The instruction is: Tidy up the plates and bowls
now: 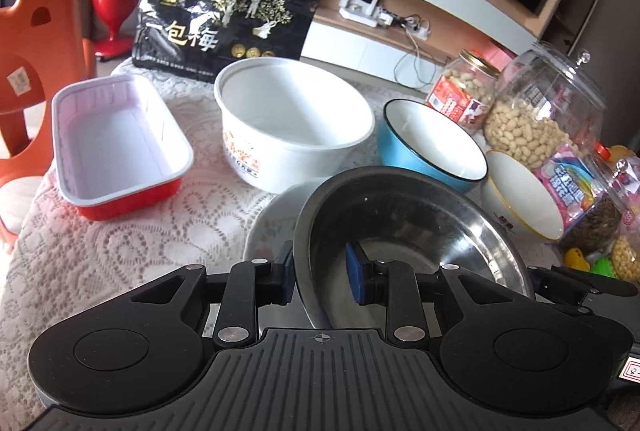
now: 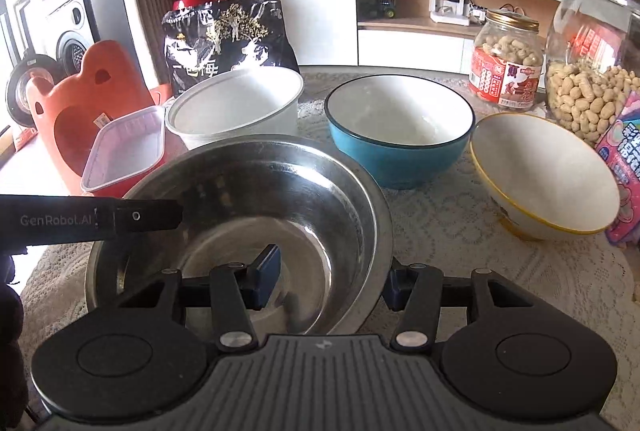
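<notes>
The black bag (image 1: pixel 224 19) reads "包梅". "GenRobot.AI" is printed on the left gripper (image 2: pixel 92 219). The peanut jar's label cannot be read.

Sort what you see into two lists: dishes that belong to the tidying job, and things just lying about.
Job: steel bowl, blue bowl, yellow-rimmed bowl, white tub, red tray, plate.
Lying about: peanut jars, black snack bag.

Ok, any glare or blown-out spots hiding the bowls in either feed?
Right wrist view: window light washes out the white tub and the blue bowl's inside, and the steel bowl shows streaky reflections. Left wrist view: exposure is more even, the tub rim reads clearly; the steel bowl mirrors dark patches. Fisheye bends the shelves in both.
</notes>
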The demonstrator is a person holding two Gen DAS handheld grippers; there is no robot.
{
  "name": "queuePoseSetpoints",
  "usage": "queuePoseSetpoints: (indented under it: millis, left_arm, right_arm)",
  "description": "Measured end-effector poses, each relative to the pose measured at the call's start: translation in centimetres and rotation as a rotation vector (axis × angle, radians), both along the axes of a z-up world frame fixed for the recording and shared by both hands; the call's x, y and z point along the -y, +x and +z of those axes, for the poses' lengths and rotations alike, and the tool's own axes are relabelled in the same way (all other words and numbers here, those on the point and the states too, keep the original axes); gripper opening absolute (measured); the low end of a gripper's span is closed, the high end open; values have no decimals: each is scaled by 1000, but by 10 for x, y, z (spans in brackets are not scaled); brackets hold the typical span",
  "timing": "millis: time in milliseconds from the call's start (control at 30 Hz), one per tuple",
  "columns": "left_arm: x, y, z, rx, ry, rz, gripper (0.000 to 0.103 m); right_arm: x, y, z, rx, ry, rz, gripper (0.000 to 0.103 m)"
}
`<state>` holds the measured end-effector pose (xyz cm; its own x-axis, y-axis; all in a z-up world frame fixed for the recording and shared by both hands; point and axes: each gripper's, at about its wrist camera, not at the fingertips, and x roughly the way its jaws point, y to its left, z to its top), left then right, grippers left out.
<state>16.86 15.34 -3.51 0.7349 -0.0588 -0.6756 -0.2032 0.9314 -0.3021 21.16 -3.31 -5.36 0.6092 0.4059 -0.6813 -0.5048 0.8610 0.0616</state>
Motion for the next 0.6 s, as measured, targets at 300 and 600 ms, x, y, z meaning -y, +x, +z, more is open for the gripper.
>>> queuePoseSetpoints:
  millis: [300,600]
  left_arm:
    - [-16,1,-14,-20,-58,63,24]
    - [-36,-1,-14,-10,-64,133,33]
  right_arm:
    - [-2,-12,-1,95,-61,27,52]
    - [6,7,-3,46,-20,-18,59]
